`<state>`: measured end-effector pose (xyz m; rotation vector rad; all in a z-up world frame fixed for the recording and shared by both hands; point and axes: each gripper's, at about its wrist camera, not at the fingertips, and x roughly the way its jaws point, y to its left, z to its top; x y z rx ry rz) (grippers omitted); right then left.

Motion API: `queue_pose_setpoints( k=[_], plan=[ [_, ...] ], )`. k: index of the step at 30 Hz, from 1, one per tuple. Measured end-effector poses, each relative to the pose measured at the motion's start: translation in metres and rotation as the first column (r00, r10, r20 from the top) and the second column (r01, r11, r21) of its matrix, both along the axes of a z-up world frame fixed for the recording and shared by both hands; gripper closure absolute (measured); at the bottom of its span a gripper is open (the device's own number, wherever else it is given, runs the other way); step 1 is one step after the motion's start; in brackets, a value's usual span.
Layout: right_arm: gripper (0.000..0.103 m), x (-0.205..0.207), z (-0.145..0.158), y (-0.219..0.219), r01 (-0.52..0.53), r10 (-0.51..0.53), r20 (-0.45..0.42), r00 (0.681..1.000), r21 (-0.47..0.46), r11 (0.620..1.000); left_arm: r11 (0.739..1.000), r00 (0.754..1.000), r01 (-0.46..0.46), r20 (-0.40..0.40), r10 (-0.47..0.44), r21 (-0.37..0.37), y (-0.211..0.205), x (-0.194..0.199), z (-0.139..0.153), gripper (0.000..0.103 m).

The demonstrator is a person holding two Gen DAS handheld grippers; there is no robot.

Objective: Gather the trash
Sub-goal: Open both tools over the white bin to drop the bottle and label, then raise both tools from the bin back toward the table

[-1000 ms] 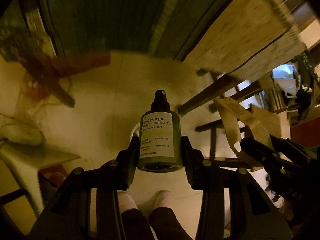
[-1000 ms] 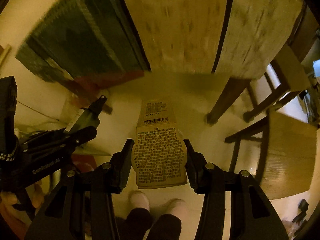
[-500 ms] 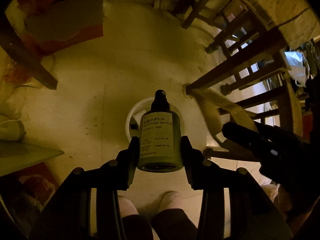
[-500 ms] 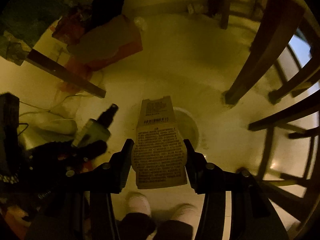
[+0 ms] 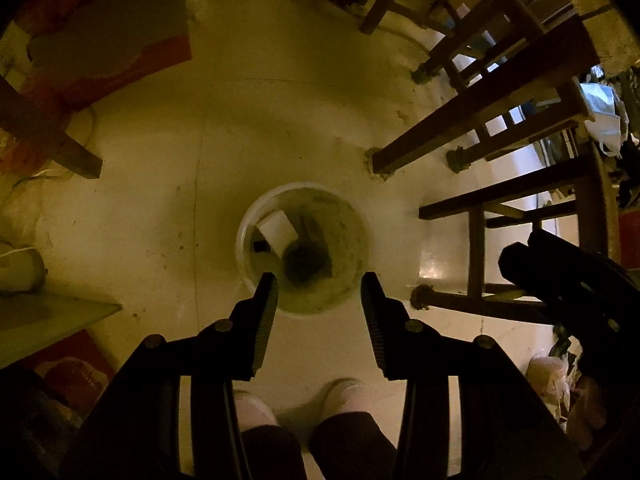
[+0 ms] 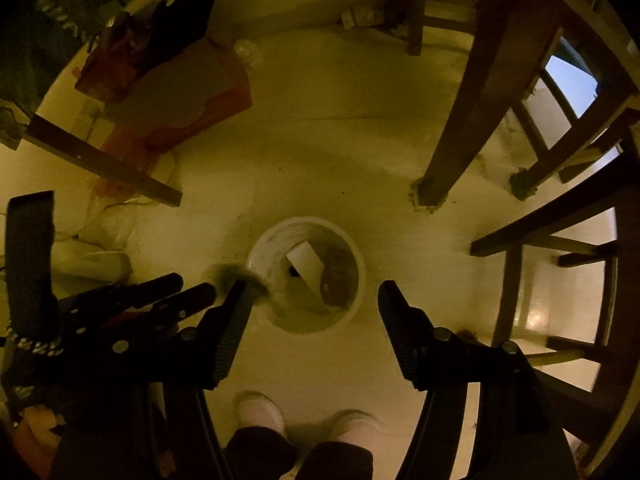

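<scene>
Hovering over the white bin [image 5: 256,216] on the floor [image 5: 168,168]: left gripper [image 5: 319,280] spread and empty, right gripper [image 6: 312,288] opening, empty; bottle [image 5: 306,264] and carton [image 6: 306,261] lying inside.

Both views are dim and yellow-tinted, with black fisheye corners and bent edges. Glare shines on the floor [image 5: 436,268] at right; a blurred smear sits left of the bin [image 6: 360,276].
</scene>
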<state>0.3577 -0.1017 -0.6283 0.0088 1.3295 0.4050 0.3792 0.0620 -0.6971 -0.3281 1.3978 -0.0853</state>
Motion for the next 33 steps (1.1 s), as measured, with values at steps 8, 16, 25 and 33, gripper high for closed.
queue_pose_setpoints(
  k=[8, 16, 25, 33],
  plan=[
    [0.041, -0.003, 0.054, -0.005, -0.003, 0.003, 0.017, 1.000, 0.017, 1.000, 0.998, 0.999, 0.031, 0.031, -0.033, 0.049, -0.004, -0.008, 0.067, 0.061],
    [0.041, -0.013, 0.157, 0.000, -0.002, -0.002, 0.082, 0.997, 0.046, 0.999, 0.996, 0.993, 0.022, 0.115, -0.032, 0.082, 0.005, -0.015, 0.187, 0.061],
    [0.041, -0.029, 0.302, 0.002, 0.010, -0.024, 0.255, 0.967, 0.057, 0.998, 0.994, 0.951, -0.003, 0.307, -0.032, 0.113, 0.023, -0.031, 0.356, 0.061],
    [0.041, -0.054, 0.426, 0.005, 0.039, -0.069, 0.418, 0.906, 0.081, 0.996, 0.992, 0.870, -0.022, 0.492, -0.043, 0.126, 0.038, -0.058, 0.486, 0.061]
  ],
)
